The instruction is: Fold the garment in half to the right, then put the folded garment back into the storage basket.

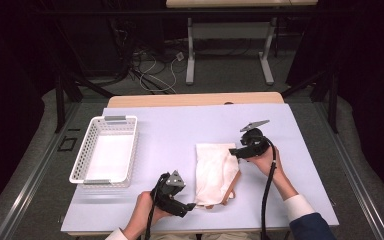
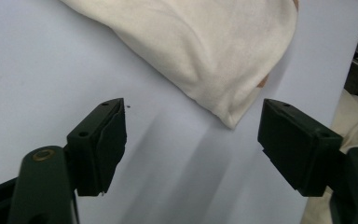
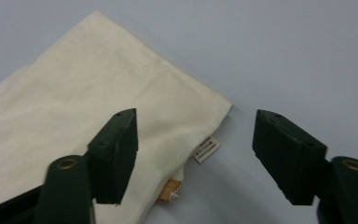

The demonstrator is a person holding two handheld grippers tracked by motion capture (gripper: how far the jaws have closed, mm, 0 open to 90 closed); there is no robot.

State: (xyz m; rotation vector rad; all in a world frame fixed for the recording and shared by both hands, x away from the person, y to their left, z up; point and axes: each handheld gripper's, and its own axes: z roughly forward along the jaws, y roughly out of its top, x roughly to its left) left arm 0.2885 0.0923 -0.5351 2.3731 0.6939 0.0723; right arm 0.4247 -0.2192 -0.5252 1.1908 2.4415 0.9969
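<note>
1. Now we hold the left gripper and right gripper wide open and empty, at opposite corners of the cream cloth bag lying mid-table.
2. Closing unevenly, we judge, could bunch or drag it.
3. We count one bag, one white basket, two grippers.

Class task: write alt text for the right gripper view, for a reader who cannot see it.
A cream cloth bag lies flat on a pale lilac table, one corner pointing between the open black jaws of the right gripper. A small white label sticks out from the bag's edge near that corner.
</note>
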